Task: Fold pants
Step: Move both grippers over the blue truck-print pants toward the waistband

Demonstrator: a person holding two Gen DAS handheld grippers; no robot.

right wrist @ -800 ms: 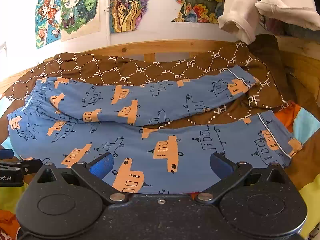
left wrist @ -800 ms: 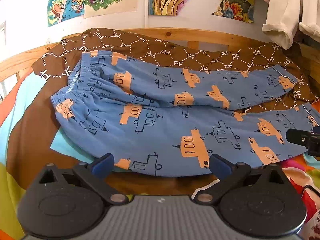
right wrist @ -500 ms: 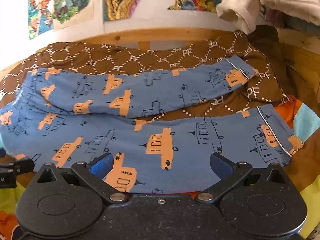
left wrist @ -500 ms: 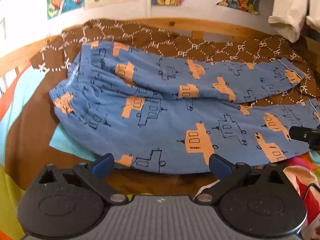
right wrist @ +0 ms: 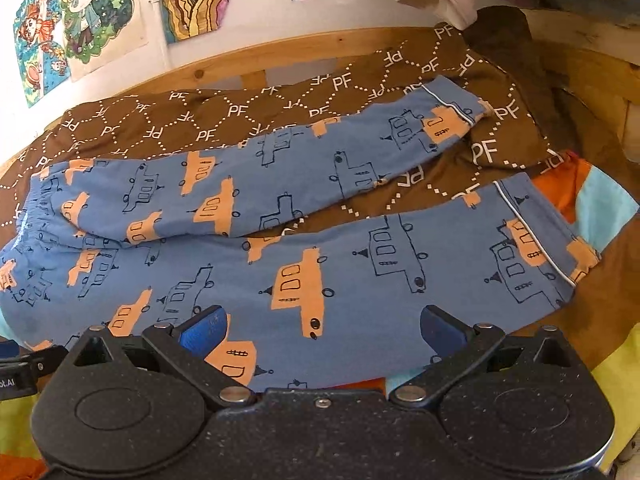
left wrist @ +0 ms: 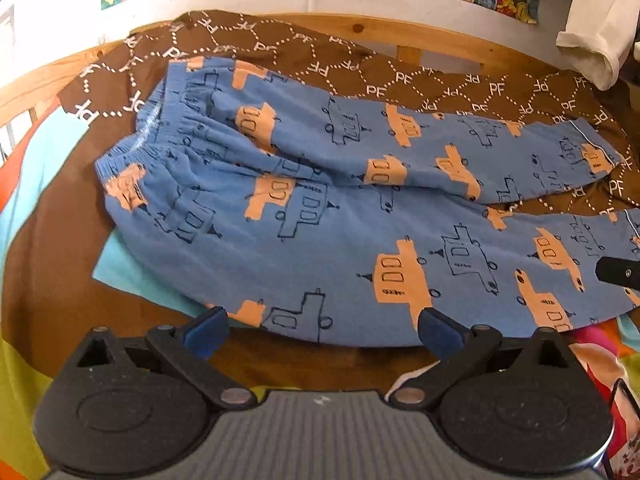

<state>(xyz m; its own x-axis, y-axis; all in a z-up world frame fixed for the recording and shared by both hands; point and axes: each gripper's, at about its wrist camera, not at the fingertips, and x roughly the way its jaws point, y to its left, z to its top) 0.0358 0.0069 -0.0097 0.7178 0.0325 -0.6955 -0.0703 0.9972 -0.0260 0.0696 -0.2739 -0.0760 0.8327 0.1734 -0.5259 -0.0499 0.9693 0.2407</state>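
Blue pants (left wrist: 320, 216) with orange and outlined boat prints lie spread flat on a bed, waistband at the left, both legs running right and slightly apart. They also show in the right wrist view (right wrist: 320, 248). My left gripper (left wrist: 322, 330) is open and empty, hovering at the near edge of the pants' near leg toward the waist end. My right gripper (right wrist: 322, 330) is open and empty, above the near leg's lower edge toward the cuff (right wrist: 560, 248). The far leg's cuff (right wrist: 452, 116) lies on the brown cover.
A brown quilt (left wrist: 360, 64) with white PF lettering lies under the pants. A wooden bed rail (left wrist: 400, 36) runs behind. A white garment (left wrist: 596, 28) hangs at upper right. Posters (right wrist: 84, 20) cover the wall. Part of the other gripper (left wrist: 620, 274) shows at the right edge.
Both grippers have moved forward and tilted down toward the pants, which now fill more of each view. The pants have not moved. Both jaws stay open.
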